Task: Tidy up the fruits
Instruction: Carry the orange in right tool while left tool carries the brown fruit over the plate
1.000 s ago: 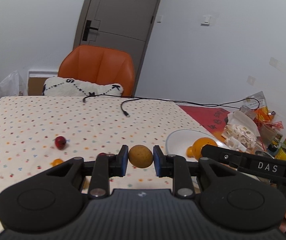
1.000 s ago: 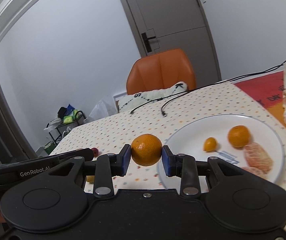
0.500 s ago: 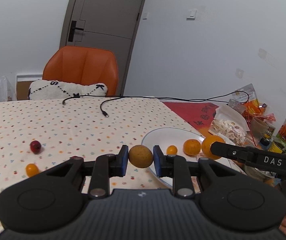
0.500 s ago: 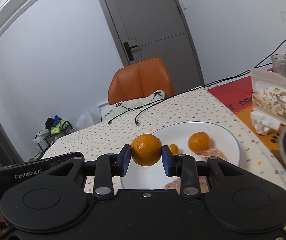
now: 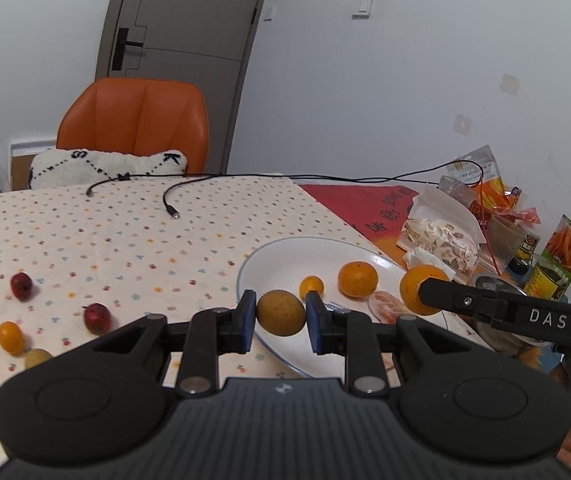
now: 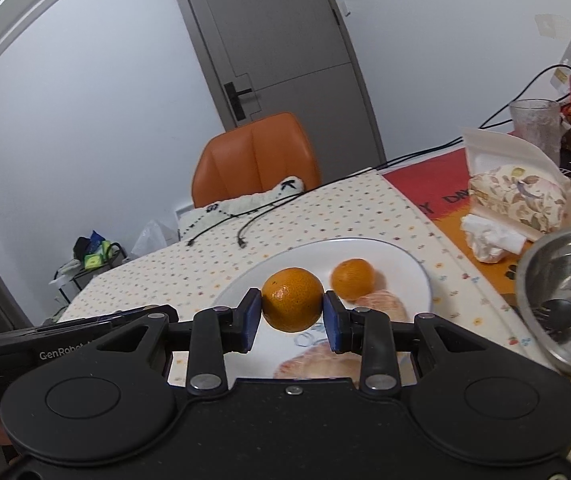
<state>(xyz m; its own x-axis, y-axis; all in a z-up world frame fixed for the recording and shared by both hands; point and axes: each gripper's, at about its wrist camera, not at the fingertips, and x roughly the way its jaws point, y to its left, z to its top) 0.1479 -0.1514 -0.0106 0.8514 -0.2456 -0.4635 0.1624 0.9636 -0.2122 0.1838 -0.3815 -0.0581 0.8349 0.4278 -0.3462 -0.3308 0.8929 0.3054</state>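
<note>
My left gripper [image 5: 280, 313] is shut on a brownish-yellow round fruit [image 5: 280, 313], held above the near-left rim of the white plate [image 5: 269, 256]. My right gripper [image 6: 292, 300] is shut on a mandarin [image 6: 292, 299] over the plate [image 6: 413, 264]; the same mandarin [image 5: 421, 290] shows in the left wrist view. On the plate lie another mandarin [image 5: 357, 279], a small kumquat [image 5: 311, 286] and peeled segments [image 5: 385, 306]. Two red fruits [image 5: 20, 285] [image 5: 97, 317], a kumquat [image 5: 10, 337] and a yellowish fruit [image 5: 37, 357] sit on the dotted tablecloth at left.
A steel bowl with a black spoon [image 6: 565, 300] stands right of the plate. Snack bags, cans and a wrapped package [image 5: 441, 236] crowd the right side. Black cables [image 5: 171, 210] lie at the far edge, before an orange chair [image 5: 137, 120] with a cushion.
Both grippers have moved further over the plate with their fruits still held; the plate and the loose fruits on the cloth now appear nearer and more to the left.
</note>
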